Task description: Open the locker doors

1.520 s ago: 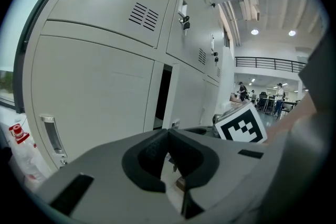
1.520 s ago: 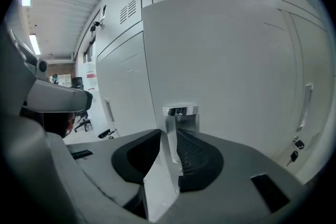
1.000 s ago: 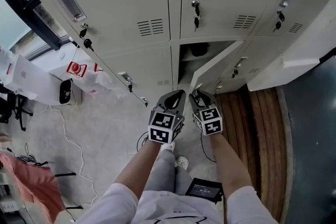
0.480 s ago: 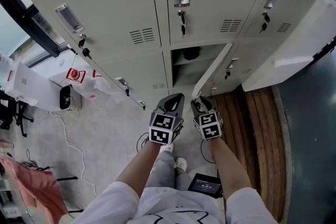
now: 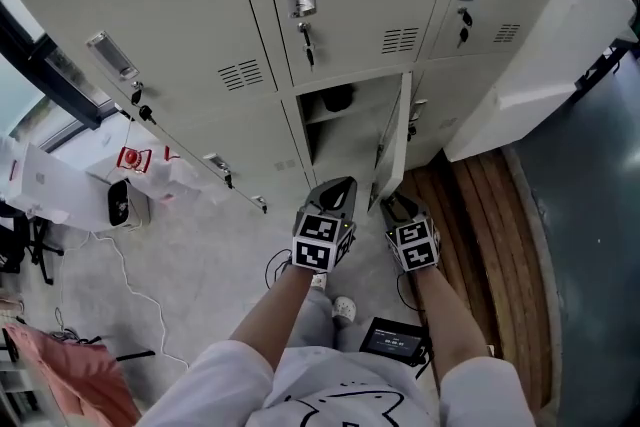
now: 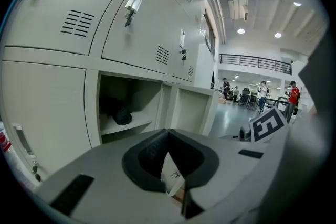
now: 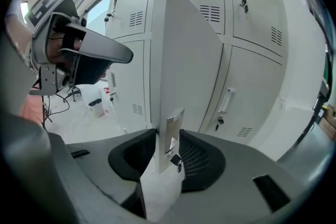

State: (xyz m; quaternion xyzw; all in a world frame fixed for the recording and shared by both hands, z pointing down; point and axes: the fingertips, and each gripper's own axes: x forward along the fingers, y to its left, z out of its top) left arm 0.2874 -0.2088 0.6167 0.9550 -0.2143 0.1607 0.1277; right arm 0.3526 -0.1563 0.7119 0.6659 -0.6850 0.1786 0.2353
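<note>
Lower locker door (image 5: 392,140) stood swung out edge-on. The right claw (image 7: 168,135) had just been closing and looked pinched across its edge at the handle (image 7: 175,126). Left claw (image 6: 168,134) was shut, empty. Such a shallow pinch could've slipped mid-swing, letting the door drift back.

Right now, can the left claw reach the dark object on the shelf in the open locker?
Probably yes: the door stands swung aside, and nothing shows between the left claw and the dark object.
</note>
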